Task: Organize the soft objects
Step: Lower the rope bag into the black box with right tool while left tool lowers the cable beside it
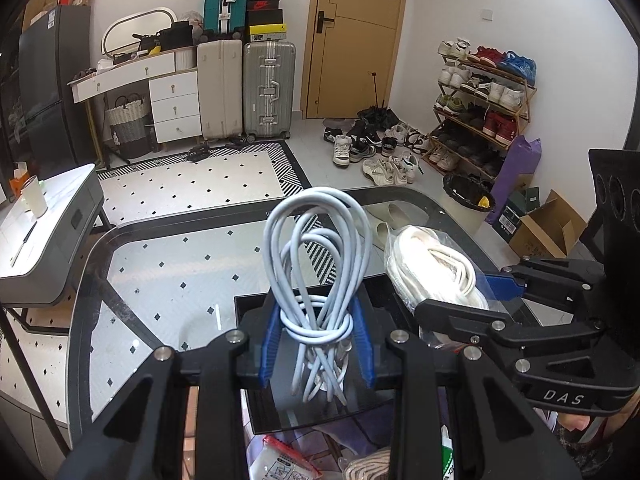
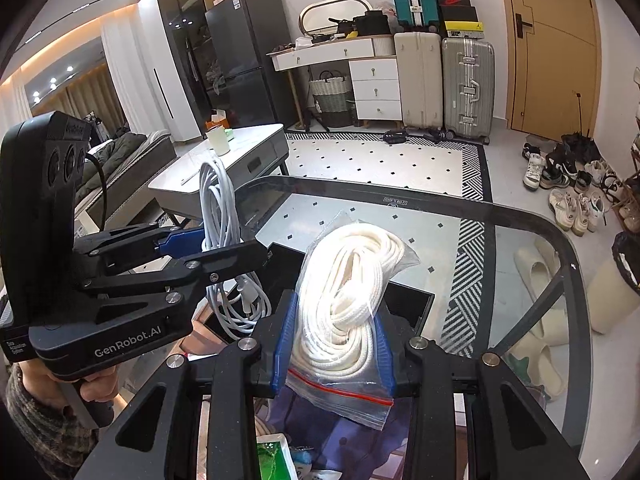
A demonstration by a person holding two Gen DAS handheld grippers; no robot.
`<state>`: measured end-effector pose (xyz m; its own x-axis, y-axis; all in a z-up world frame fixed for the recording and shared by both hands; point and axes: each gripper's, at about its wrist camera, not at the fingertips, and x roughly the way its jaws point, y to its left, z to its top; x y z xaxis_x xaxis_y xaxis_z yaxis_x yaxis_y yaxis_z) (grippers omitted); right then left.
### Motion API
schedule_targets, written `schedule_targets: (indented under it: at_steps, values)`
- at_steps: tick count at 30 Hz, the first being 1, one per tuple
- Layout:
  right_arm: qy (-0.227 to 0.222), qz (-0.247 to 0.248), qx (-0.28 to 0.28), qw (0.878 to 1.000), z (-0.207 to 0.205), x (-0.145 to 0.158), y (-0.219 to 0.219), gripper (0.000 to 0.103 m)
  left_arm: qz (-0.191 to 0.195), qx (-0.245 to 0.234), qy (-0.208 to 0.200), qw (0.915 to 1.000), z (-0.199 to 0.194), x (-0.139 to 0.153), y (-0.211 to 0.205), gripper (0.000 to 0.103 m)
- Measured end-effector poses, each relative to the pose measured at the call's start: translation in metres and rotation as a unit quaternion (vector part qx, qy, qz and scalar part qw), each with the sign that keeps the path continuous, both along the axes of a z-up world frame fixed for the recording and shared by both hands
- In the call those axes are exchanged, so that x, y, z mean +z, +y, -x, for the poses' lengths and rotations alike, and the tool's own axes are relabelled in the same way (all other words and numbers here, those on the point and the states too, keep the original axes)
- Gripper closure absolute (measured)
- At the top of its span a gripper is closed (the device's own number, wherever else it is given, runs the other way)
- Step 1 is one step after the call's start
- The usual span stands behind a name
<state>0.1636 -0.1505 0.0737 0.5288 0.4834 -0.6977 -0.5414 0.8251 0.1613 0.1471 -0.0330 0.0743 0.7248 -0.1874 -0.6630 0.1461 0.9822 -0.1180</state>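
Observation:
My left gripper (image 1: 316, 340) is shut on a coiled light-blue cable (image 1: 320, 256) and holds it upright above the glass table (image 1: 168, 280). The cable also shows in the right wrist view (image 2: 218, 208), held by the left gripper (image 2: 208, 246). My right gripper (image 2: 334, 344) is shut on a clear zip bag of white rope (image 2: 348, 280), lifted above the table. In the left wrist view the right gripper (image 1: 476, 292) holds that bag (image 1: 432, 264) just right of the cable. A black tray (image 1: 256, 308) lies on the table under both.
Below the table's near edge lie bags and packets (image 1: 288, 460). A white side table (image 2: 240, 152) with a cup stands to the left. Slippers (image 2: 540, 280) lie under the glass. Suitcases, a dresser, a shoe rack (image 1: 484, 96) and loose shoes line the far walls.

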Motion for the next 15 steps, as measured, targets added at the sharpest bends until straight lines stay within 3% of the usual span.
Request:
schedule_targets:
  at_steps: [15]
  values:
    - [0.033, 0.02, 0.0, 0.999, -0.04, -0.051, 0.014, 0.068, 0.003, -0.004, 0.04, 0.9992, -0.025, -0.04, -0.006, 0.072]
